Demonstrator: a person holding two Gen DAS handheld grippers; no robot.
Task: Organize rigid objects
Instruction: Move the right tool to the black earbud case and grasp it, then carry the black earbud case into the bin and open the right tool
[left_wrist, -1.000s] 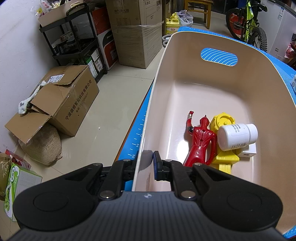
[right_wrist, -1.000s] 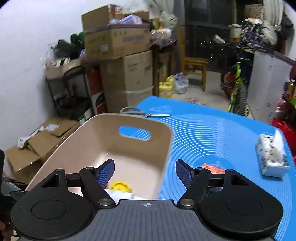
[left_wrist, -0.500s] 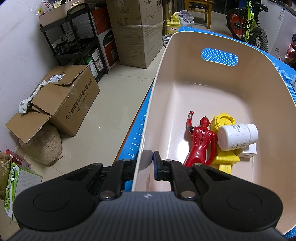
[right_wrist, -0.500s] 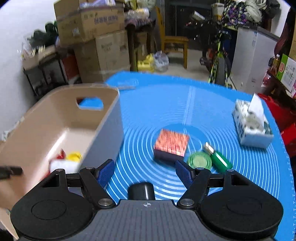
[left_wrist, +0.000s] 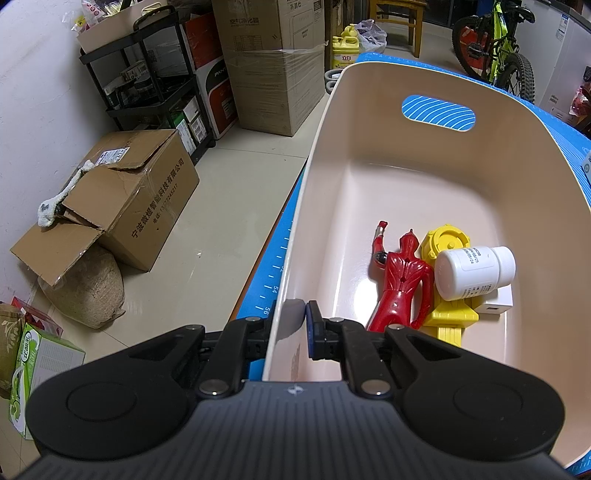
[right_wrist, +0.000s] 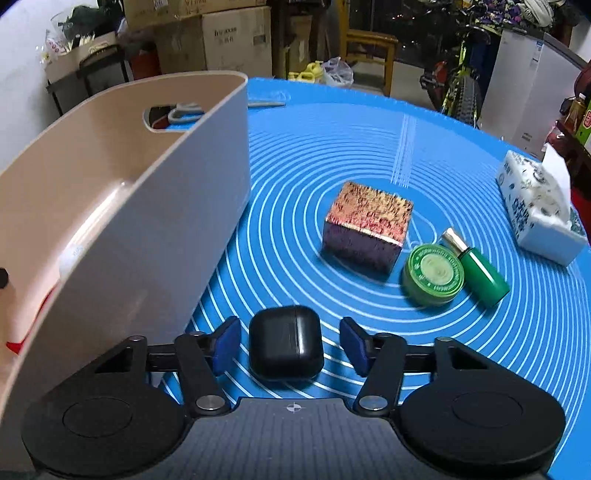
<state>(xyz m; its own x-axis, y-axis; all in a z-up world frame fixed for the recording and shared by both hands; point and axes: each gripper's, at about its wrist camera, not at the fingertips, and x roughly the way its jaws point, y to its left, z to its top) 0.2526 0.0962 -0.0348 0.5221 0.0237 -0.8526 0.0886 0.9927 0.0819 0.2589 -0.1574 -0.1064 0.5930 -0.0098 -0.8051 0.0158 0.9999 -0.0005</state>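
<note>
My left gripper (left_wrist: 291, 328) is shut on the near wall of the beige basket (left_wrist: 369, 110), one finger inside and one outside. In the basket lie a red toy figure (left_wrist: 402, 280), a yellow toy (left_wrist: 448, 314), a white pill bottle (left_wrist: 472, 271) and a small white box (left_wrist: 496, 301). My right gripper (right_wrist: 290, 343) is open, low over the blue mat (right_wrist: 332, 147), with a black earbud case (right_wrist: 284, 341) between its fingers, apart from both pads. The basket (right_wrist: 155, 206) stands to its left.
On the mat lie a shiny orange-purple box (right_wrist: 365, 225), a round green tin (right_wrist: 432, 275), a green bottle (right_wrist: 478, 269) and a tissue pack (right_wrist: 539, 210). Scissors (right_wrist: 184, 110) lie behind the basket. Cardboard boxes (left_wrist: 122, 195) and a shelf (left_wrist: 155, 85) stand on the floor to the left.
My right gripper swung right from over the basket and came down to the mat, so the black earbud case now sits between its open fingers. The left gripper has held still on the basket wall.
</note>
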